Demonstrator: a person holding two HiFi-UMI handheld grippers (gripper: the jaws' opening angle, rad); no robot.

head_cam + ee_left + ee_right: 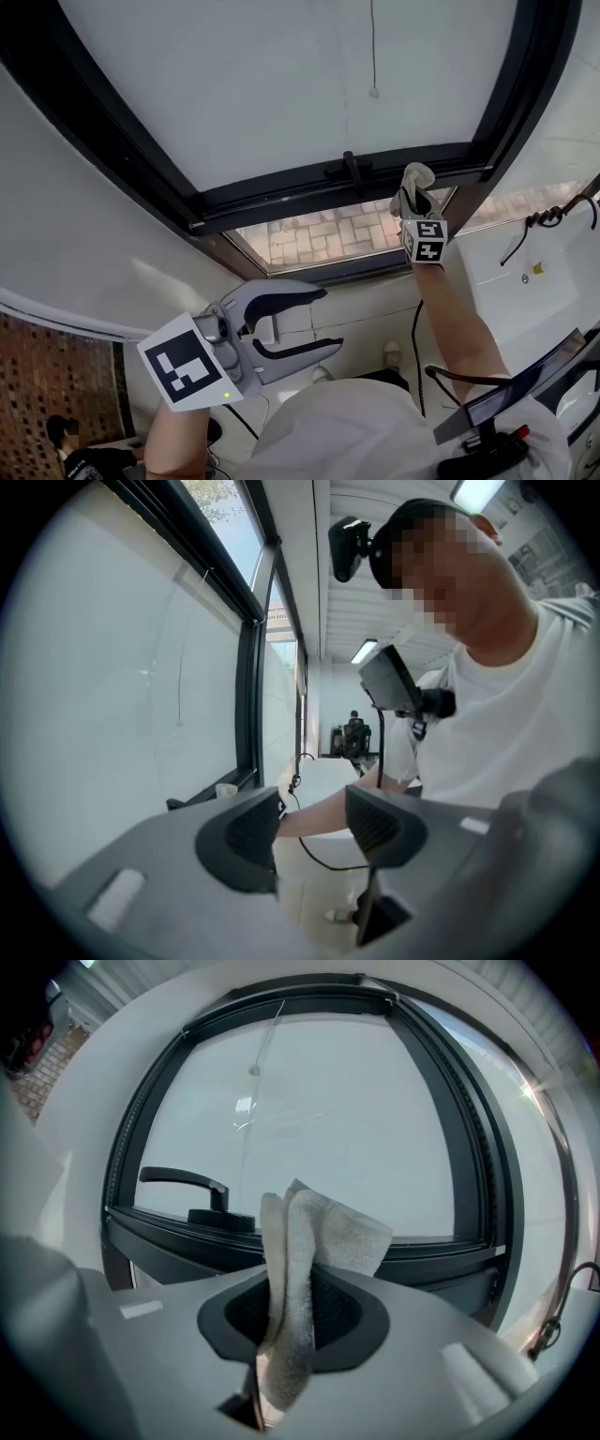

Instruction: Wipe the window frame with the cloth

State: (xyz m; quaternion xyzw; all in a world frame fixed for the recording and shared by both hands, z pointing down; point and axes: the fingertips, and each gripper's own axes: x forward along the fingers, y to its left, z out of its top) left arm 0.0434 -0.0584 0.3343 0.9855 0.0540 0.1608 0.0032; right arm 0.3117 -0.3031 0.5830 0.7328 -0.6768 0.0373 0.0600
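A dark window frame (281, 192) runs across the head view, with a black handle (352, 169) on its lower rail. My right gripper (415, 192) is raised to that rail just right of the handle and is shut on a white cloth (417, 178). In the right gripper view the cloth (300, 1269) stands folded between the jaws, with the window frame (441, 1251) and the handle (192, 1185) close beyond it. My left gripper (323, 323) hangs lower, well below the frame, open and empty. In its own view the left gripper (314, 832) shows a clear gap between the jaws.
A pull cord (373, 56) hangs down in front of the pane. A white sill or counter (534, 272) with black cables (553, 217) lies at the right. A dark bar (525, 384) crosses the lower right corner. Brick paving (319, 234) shows through the lower pane.
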